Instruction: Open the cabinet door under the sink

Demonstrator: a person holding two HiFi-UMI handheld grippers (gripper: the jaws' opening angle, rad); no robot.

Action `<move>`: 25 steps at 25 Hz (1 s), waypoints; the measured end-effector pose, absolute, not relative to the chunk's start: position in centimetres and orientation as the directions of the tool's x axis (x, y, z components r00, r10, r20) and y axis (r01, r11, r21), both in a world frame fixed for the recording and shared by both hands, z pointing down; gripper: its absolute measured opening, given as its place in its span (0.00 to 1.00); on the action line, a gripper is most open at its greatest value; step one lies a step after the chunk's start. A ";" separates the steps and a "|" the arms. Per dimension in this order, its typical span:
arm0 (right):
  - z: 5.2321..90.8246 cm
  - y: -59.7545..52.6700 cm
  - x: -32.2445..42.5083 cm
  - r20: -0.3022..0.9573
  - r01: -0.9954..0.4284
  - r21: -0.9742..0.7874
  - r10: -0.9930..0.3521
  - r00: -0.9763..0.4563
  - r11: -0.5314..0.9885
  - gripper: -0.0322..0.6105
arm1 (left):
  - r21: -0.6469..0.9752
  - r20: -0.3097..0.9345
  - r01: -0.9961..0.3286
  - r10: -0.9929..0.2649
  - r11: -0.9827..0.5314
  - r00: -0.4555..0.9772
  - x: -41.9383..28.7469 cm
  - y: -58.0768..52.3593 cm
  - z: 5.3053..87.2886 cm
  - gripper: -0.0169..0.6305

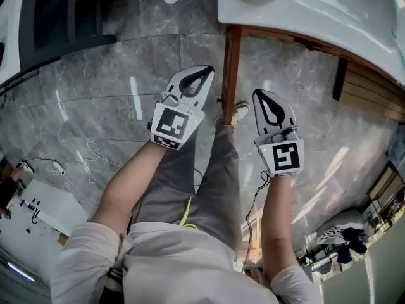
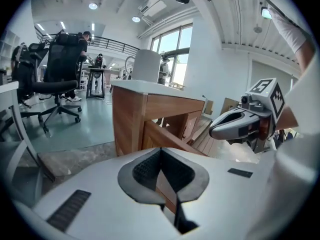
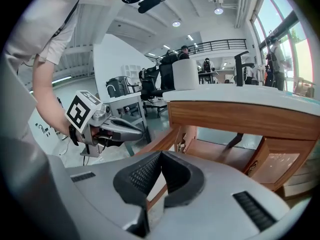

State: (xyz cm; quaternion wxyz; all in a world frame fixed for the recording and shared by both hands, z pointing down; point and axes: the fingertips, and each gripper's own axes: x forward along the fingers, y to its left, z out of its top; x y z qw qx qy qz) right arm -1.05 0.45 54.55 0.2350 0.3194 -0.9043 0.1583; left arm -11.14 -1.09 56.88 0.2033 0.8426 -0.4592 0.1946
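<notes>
A white sink top (image 1: pixel 354 18) sits on a wooden cabinet (image 1: pixel 373 90) at the upper right of the head view. The cabinet door (image 1: pixel 230 75) stands swung out, edge-on, between my two grippers. My left gripper (image 1: pixel 204 73) hangs just left of that door edge, jaws together and holding nothing. My right gripper (image 1: pixel 261 95) is just right of it, also shut and empty. In the left gripper view the door's top edge (image 2: pixel 152 130) runs toward the shut left gripper (image 2: pixel 161 150). The right gripper view shows the open cabinet interior (image 3: pixel 225 151) beyond the shut right gripper (image 3: pixel 161 154).
The person's leg and shoe (image 1: pixel 239 111) are below the door on the marble floor (image 1: pixel 95 94). A white cable (image 1: pixel 88 157) and a white unit (image 1: pixel 38 214) lie at the left. A white cylinder (image 3: pixel 186 74) and a faucet (image 3: pixel 244 69) stand on the counter. An office chair (image 2: pixel 60 79) is behind.
</notes>
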 end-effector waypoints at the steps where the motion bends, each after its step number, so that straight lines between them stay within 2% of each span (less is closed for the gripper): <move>1: 53.6 0.1 -1.0 0.526 -0.661 -0.133 -0.513 -0.678 0.738 0.10 | 0.162 0.509 -0.849 -0.694 -0.504 0.509 -10.9 -1.4 55.9 0.05; 15: 40.0 -2.1 -1.4 0.464 -0.722 -0.103 -0.609 -0.644 0.684 0.10 | 0.118 0.416 -0.783 -0.686 -0.611 0.597 -8.1 -4.0 41.9 0.05; 18: 36.6 -1.3 -1.9 0.446 -0.706 -0.074 -0.610 -0.655 0.704 0.10 | 0.114 0.383 -0.770 -0.687 -0.628 0.617 -7.4 -4.1 38.3 0.05; 25: 29.8 -1.2 0.1 0.424 -0.761 -0.040 -0.679 -0.599 0.647 0.10 | 0.112 0.296 -0.761 -0.710 -0.639 0.639 -6.1 -5.3 30.2 0.05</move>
